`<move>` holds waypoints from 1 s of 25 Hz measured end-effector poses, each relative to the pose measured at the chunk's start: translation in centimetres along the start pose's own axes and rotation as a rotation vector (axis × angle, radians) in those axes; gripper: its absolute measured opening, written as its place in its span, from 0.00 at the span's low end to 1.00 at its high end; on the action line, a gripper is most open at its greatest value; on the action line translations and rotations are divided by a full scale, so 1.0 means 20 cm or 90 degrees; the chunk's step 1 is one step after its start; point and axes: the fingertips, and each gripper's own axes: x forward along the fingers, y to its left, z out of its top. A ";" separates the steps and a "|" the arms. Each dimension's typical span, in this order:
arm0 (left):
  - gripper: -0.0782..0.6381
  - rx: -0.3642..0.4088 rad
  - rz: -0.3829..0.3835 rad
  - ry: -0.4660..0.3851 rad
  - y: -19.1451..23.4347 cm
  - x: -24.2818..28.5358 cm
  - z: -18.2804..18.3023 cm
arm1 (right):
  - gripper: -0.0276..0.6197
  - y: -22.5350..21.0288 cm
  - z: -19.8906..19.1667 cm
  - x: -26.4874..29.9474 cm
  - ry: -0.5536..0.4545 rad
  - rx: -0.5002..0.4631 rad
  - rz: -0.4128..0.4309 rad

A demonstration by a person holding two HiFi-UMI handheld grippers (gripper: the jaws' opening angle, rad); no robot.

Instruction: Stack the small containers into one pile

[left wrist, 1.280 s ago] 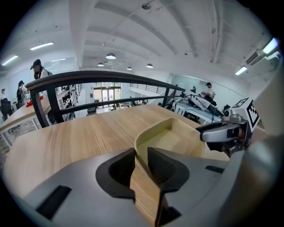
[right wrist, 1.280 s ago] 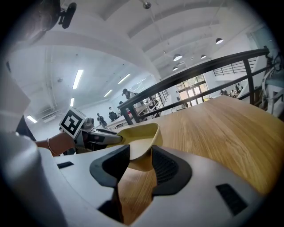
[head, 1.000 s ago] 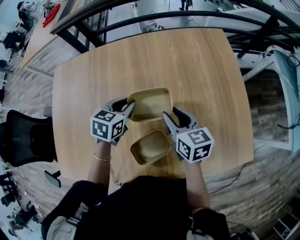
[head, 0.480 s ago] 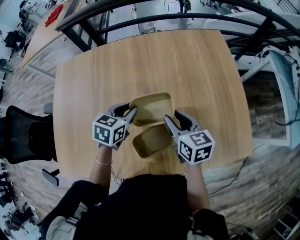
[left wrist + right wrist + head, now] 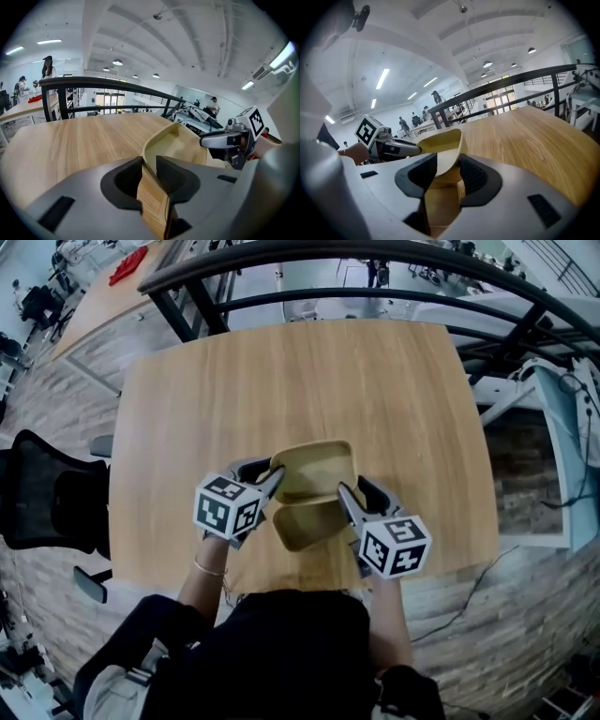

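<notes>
Holding: left gripper (image 5: 274, 477) pinching 9 o'clock wall of upper tan container (image 5: 317, 467), right gripper (image 5: 346, 495) clamping its 3 o'clock wall. At 6 o'clock, second container (image 5: 302, 529) sitting on wooden table (image 5: 281, 381), seemingly partly beneath. Best: keeping rim level, squaring corners, lowering both hands together.

Light wooden table (image 5: 300, 381) fills centre frame. Black curved railing (image 5: 375, 254) along top. Black office chair (image 5: 47, 493) at left edge. Grey plank floor (image 5: 525, 615) lower right. Round ceiling lamps (image 5: 117, 62) lit.

Matt, smooth tan container (image 5: 317, 468); wood-grain table (image 5: 281, 381), satin-smooth.
</notes>
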 end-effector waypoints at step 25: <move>0.24 -0.040 -0.007 0.004 -0.25 -0.20 -0.24 | 0.29 0.07 -0.09 -0.18 0.017 -0.034 0.015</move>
